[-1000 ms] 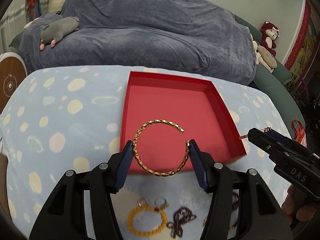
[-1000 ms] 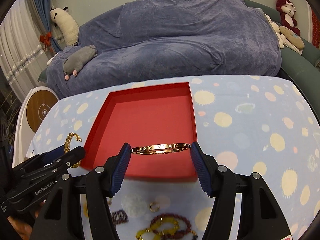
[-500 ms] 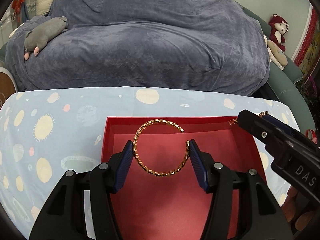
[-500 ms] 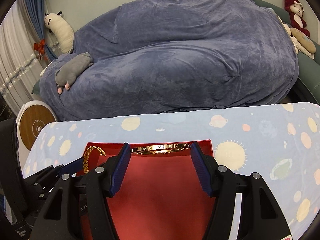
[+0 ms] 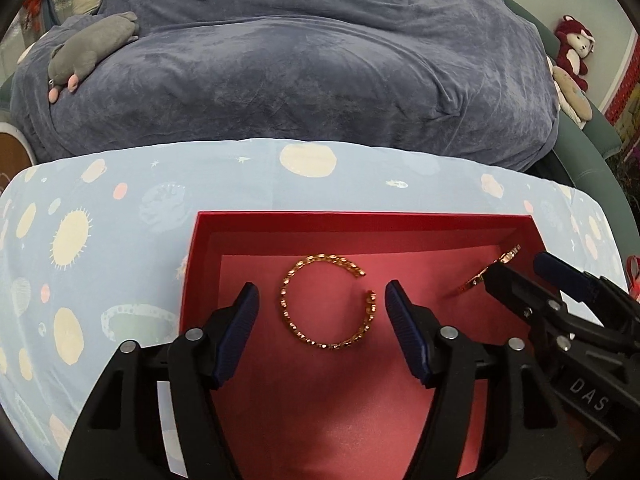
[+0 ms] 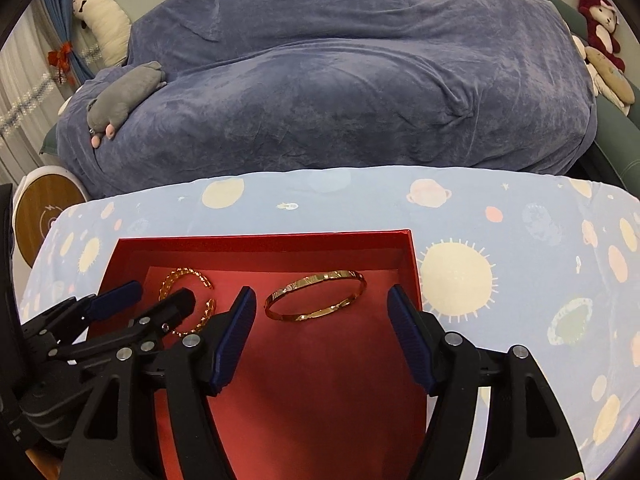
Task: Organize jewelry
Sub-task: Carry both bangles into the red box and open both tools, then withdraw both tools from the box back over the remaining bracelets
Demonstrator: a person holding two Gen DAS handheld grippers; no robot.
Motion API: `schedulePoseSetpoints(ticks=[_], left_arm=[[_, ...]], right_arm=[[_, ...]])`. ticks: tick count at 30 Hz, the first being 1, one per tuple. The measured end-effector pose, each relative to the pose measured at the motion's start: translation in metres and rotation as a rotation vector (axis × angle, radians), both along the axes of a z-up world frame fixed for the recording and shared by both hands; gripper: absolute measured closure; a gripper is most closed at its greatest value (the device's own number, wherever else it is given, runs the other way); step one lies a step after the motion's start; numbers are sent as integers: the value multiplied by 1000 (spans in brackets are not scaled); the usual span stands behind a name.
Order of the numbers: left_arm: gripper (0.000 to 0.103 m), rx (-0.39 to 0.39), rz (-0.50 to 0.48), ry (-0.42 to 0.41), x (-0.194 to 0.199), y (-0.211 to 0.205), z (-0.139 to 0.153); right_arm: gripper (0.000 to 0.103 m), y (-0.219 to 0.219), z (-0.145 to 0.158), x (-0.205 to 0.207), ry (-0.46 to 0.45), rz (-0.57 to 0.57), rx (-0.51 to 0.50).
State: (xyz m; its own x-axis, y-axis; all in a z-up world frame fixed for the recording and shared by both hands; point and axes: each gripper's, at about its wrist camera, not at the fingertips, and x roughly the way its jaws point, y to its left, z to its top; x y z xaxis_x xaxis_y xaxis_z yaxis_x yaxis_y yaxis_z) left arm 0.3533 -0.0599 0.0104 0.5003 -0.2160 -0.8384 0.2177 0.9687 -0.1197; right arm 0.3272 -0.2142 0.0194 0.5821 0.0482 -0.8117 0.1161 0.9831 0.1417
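A red tray [image 5: 360, 220] sits on the spotted blue tablecloth. A gold open chain-link bracelet [image 5: 326, 308] lies flat on the tray floor between the fingers of my left gripper [image 5: 322, 312], which is open and clear of it. A gold bangle [image 6: 316, 295] lies on the tray floor just ahead of my right gripper [image 6: 322, 316], which is open too. The chain bracelet also shows in the right wrist view [image 6: 188, 304], partly behind the left gripper [image 6: 120, 320]. The bangle [image 5: 490, 274] shows at the tray's right in the left wrist view, partly behind the right gripper [image 5: 532, 280].
A sofa under a blue-grey cover [image 5: 300, 60] runs behind the table. A grey plush toy [image 5: 92, 48] lies on it at the left. Plush toys [image 5: 572, 48] sit at the far right. A round wooden-topped object [image 6: 44, 216] stands left of the table.
Both grippers have opened over the red tray. The chain bracelet and the bangle, held a moment ago, now lie on the tray floor.
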Motion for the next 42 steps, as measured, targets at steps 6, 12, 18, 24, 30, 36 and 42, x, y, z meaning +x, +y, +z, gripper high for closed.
schedulePoseSetpoints(ticks=[6, 12, 18, 24, 30, 36, 42], left_arm=[[30, -36, 17, -19, -7, 9, 16], [25, -45, 11, -59, -26, 16, 38], [24, -42, 8, -81, -55, 27, 53], [24, -50, 10, -95, -95, 43, 68], [24, -31, 9, -117, -142, 58, 78], [24, -25, 27, -100, -189, 72, 71], [24, 2, 72, -72, -232, 86, 48]], right_arm=[[29, -1, 17, -13, -36, 3, -17], [26, -5, 36, -38, -70, -9, -13], [26, -8, 53, -70, -91, -22, -5], [26, -7, 68, -113, -107, -25, -17], [26, -1, 78, -162, -122, -26, -27], [26, 6, 74, -210, -106, -24, -34], [26, 12, 52, -263, -65, -41, -33]])
